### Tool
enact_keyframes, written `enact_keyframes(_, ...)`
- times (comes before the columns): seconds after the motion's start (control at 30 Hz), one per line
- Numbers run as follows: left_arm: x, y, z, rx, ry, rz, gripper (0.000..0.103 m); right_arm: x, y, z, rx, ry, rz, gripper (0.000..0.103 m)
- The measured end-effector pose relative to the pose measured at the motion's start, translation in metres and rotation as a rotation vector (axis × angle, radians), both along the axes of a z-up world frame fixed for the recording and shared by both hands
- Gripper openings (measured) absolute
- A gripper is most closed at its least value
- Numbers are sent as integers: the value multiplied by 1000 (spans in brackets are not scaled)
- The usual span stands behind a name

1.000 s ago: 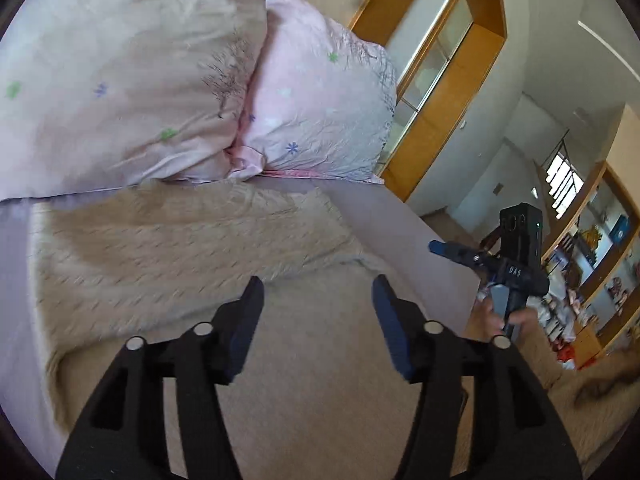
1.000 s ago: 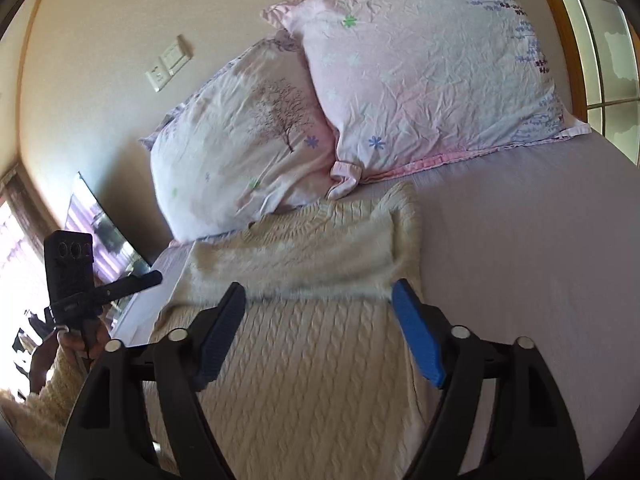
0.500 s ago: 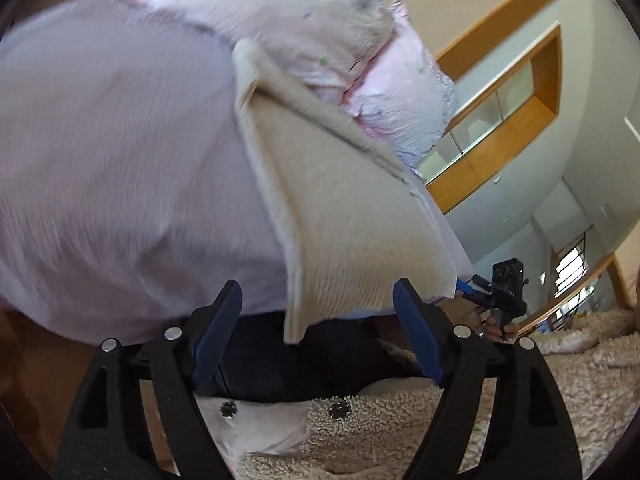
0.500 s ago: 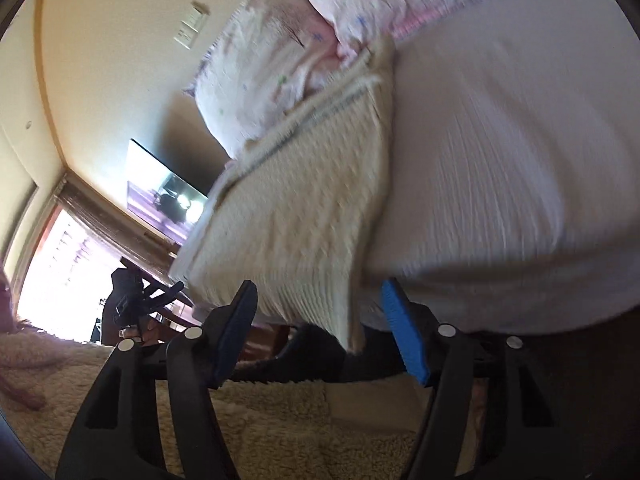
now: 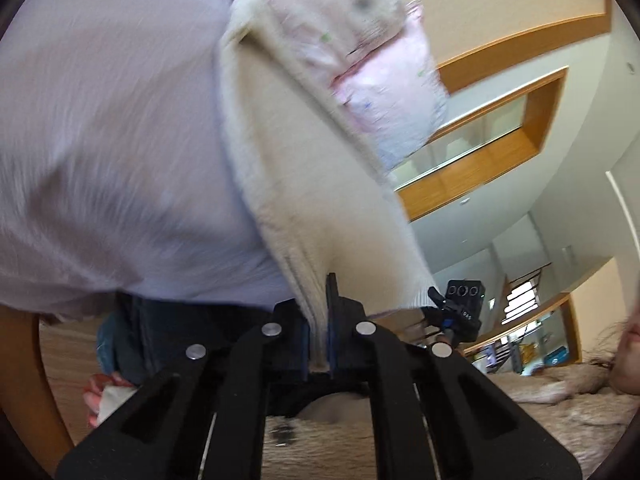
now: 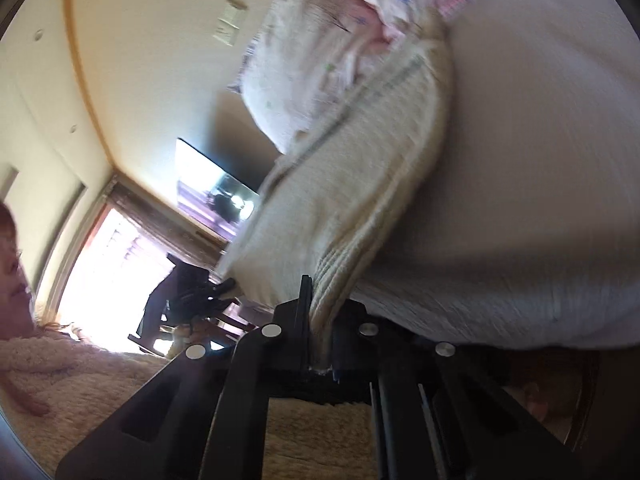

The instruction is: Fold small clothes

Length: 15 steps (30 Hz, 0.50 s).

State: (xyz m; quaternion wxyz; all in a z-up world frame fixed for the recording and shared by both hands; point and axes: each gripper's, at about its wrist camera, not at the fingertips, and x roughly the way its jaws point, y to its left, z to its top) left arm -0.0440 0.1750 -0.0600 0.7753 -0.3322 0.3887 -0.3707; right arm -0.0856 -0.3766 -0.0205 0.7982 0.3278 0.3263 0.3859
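Sweater (image 5: 304,184) hem | left gripper (image 5: 319,344) fingers clamp it | right gripper (image 6: 320,344) fingers clamp it

A bed under a pale lilac sheet (image 5: 120,140) carries floral pink pillows (image 5: 392,92). Cream walls (image 6: 152,60) hold an orange wood-framed window (image 5: 492,136) and a dark wall-mounted television (image 6: 216,196).

Motion blur is smearing the pillows (image 5: 360,20) and bed sheet (image 6: 540,184). The sweater's (image 5: 320,200) hem is disappearing between the jaws, its far end hiding under the pillows.
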Motion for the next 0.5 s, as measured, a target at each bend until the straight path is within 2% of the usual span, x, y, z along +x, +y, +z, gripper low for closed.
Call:
enact_keyframes(0.07,6,4,25,-24,-59,12,6,13,-1,36,-4,-97,-3,8)
enact_keyframes(0.13,26,3,61,-2,-137,31,6,35,3,68,-30,-175,-6,8)
enact_keyframes(0.2,61,2,95,40,-203,74,6,76,13,107,-76,-268,-35,8)
enact_keyframes(0.23,79,1,106,49,-221,101,6,91,16,117,-84,-287,-53,8)
enact_keyframes(0.3,130,0,124,58,-229,188,6,147,25,142,-111,-323,-150,8)
enact_keyframes(0.33,153,2,128,62,-222,231,6,162,24,143,-118,-322,-182,8)
enact_keyframes(0.37,186,-1,131,95,-210,288,6,195,23,145,-117,-298,-243,8)
enact_keyframes(0.43,228,0,125,134,-177,347,6,238,19,135,-129,-232,-355,8)
enact_keyframes(0.5,275,-7,109,173,-98,371,7,284,18,108,-211,-106,-484,8)
